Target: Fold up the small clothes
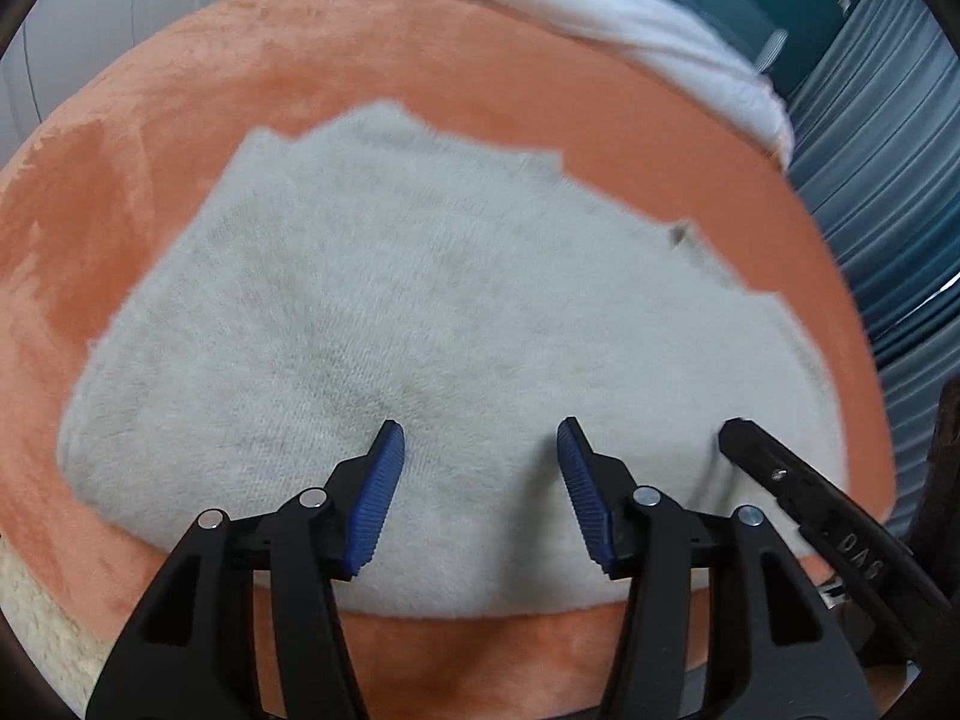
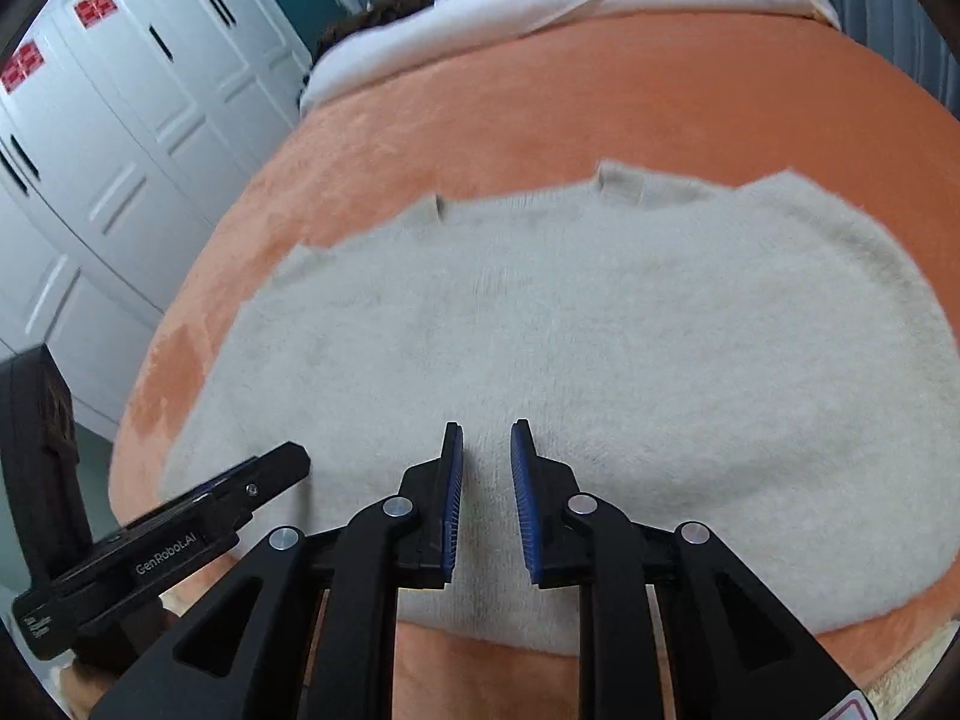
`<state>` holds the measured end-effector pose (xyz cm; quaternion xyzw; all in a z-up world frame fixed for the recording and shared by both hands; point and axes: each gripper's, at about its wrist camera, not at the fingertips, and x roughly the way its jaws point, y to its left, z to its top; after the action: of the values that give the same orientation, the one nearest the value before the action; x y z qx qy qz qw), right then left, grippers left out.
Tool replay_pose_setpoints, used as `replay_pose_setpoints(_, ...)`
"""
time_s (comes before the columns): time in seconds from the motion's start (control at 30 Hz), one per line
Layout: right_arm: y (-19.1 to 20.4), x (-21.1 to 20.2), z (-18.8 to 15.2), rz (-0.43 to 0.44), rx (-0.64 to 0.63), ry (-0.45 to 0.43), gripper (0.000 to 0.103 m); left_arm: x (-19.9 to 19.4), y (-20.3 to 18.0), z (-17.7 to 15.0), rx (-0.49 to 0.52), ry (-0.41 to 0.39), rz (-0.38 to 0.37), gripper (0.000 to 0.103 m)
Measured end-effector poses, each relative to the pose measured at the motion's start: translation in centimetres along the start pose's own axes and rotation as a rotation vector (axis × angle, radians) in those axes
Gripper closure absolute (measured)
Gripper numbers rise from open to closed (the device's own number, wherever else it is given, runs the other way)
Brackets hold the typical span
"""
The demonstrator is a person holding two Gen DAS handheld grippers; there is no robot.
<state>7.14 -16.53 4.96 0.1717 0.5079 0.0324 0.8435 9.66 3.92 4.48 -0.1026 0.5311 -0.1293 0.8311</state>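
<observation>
Knitwear in a pale grey, fuzzy yarn, apparently a small sweater, is spread flat on an orange plush blanket so that its outline can be read and its edges reached; it lies in the middle of the blanket, with its near hem closest to both cameras. At the far edge, in the right wrist view, short ribbed tabs are seen, which are judged to be a neckline or folded cuffs, though that cannot be settled.

Both grippers are held tilted down over the near part of the garment, side by side, presumably to take the hem for a fold. The left gripper is released, its blue pads standing well apart with nothing clamped between them. The right gripper is held nearly closed, a narrow gap being left, and no cloth is seen pinched in it.

Whether any fingertip presses the knit cannot be told. The sleeves are not made out; they may be tucked under. A white sheet beyond the blanket is cut off, as are white cabinet doors.
</observation>
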Motion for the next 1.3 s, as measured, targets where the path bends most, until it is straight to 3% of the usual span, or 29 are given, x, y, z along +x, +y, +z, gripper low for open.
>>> replay_pose_setpoints(0.03, 0.1, 1.5, -0.5, -0.038, -0.022, 0.041, 0.085, 0.6, 0.1, -0.2, 0.013, 0.002, 0.008, 0.050)
replay_pose_setpoints(0.13, 1.8, 0.2, -0.8, -0.075, -0.060, -0.004, 0.084, 0.3, -0.2, -0.4, 0.042, -0.012, 0.020, 0.050)
replay_pose_setpoints(0.23, 2.3, -1.5, -0.4, 0.011, -0.023, -0.030, 0.084, 0.5, -0.3, -0.6, 0.050, -0.018, 0.018, 0.050)
replay_pose_setpoints(0.33, 3.4, 1.7, -1.0, -0.051, -0.109, 0.044, 0.084, 0.6, -0.5, -0.7, 0.054, -0.023, 0.032, 0.049)
replay_pose_setpoints(0.37, 3.9, 2.1, -1.2, -0.065, -0.131, 0.020, 0.084, 0.7, -0.5, -0.8, 0.059, -0.021, 0.041, 0.049)
replay_pose_setpoints(0.43, 4.1, 1.3, -0.7, -0.059, -0.111, 0.023, 0.084, 0.3, -0.2, -0.7, 0.052, -0.019, 0.022, 0.049)
replay_pose_setpoints(0.53, 3.5, -0.6, -0.6, 0.020, -0.047, -0.012, 0.084, 0.3, -0.2, -0.7, 0.053, -0.021, 0.018, 0.049)
replay_pose_setpoints(0.6, 3.3, 0.9, -1.4, -0.021, -0.087, 0.035, 0.087, 0.4, -0.6, -0.9, 0.060, -0.025, 0.036, 0.048)
replay_pose_setpoints(0.77, 2.0, -3.2, -2.3, 0.023, -0.021, -0.047, 0.090, -0.5, -1.2, -1.2, 0.089, -0.018, 0.075, 0.048)
replay_pose_setpoints(0.9, -1.4, -7.4, -3.2, -0.116, -0.032, -0.161, 0.090, -1.2, -1.0, -1.8, 0.097, -0.017, 0.105, 0.048)
replay_pose_setpoints(1.0, -6.3, -9.1, -3.9, -0.218, 0.045, -0.181, 0.089, -1.5, -1.2, -2.4, 0.113, -0.017, 0.131, 0.048)
replay_pose_setpoints(1.07, -9.7, -8.8, -4.4, -0.278, 0.098, -0.165, 0.088, -1.5, -1.5, -2.8, 0.125, -0.018, 0.150, 0.047)
replay_pose_setpoints(1.13, -12.7, -7.0, -5.2, -0.341, 0.125, -0.075, 0.085, -1.5, -1.8, -3.1, 0.129, -0.014, 0.164, 0.046)
replay_pose_setpoints(1.17, -13.5, -6.0, -5.5, -0.341, 0.139, -0.028, 0.087, -1.6, -1.8, -3.2, 0.128, -0.013, 0.165, 0.046)
replay_pose_setpoints(1.23, -14.3, -6.9, -6.1, -0.288, 0.164, -0.059, 0.088, -2.4, -1.4, -3.3, 0.119, -0.026, 0.155, 0.046)
replay_pose_setpoints(1.3, -14.6, -8.8, -5.5, -0.259, 0.177, -0.109, 0.081, -3.5, -0.3, -3.2, 0.090, -0.060, 0.152, 0.042)
